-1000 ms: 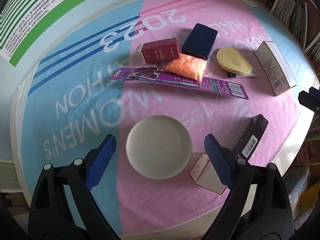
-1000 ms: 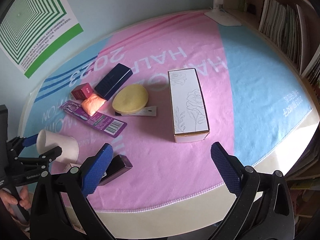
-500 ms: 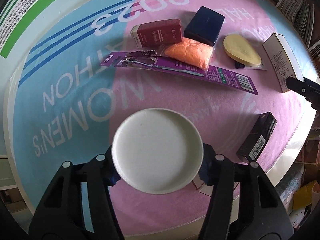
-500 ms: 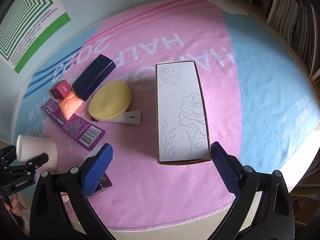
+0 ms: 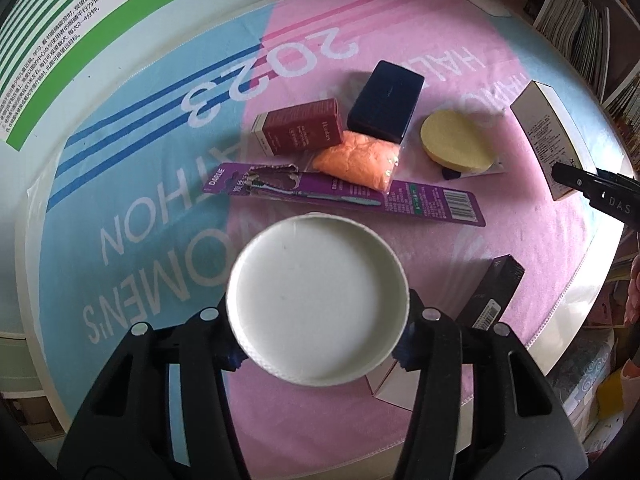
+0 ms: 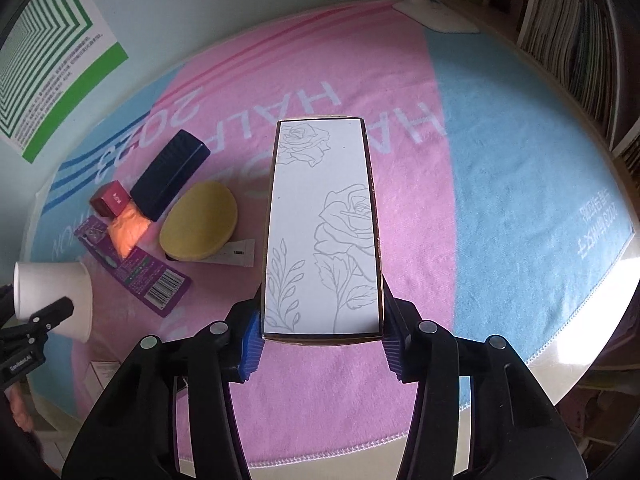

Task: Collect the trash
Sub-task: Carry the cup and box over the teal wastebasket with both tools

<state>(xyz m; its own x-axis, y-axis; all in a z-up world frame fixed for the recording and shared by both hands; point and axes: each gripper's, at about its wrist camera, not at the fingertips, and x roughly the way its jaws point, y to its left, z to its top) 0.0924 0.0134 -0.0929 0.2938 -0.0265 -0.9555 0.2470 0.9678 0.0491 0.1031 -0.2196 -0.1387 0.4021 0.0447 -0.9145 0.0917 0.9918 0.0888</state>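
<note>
A pink and blue towel (image 6: 500,184) is covering the round table, and near its front edge the right gripper (image 6: 320,350) is closing its blue pads on the near end of the rose box (image 6: 324,224), which is lying lengthwise toward the middle. Toward the towel's left edge the left gripper (image 5: 318,340) is closing on the cup (image 5: 318,302), its pads pressing the sides. Just beyond the cup, a toothbrush pack (image 5: 344,196), navy case (image 5: 386,100), red box (image 5: 300,132), orange bag (image 5: 356,160) and yellow sponge (image 5: 458,144) are lying clustered mid-towel.

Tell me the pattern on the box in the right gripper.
White box with grey line-drawn roses and leaves; clearest in the right wrist view.
</note>
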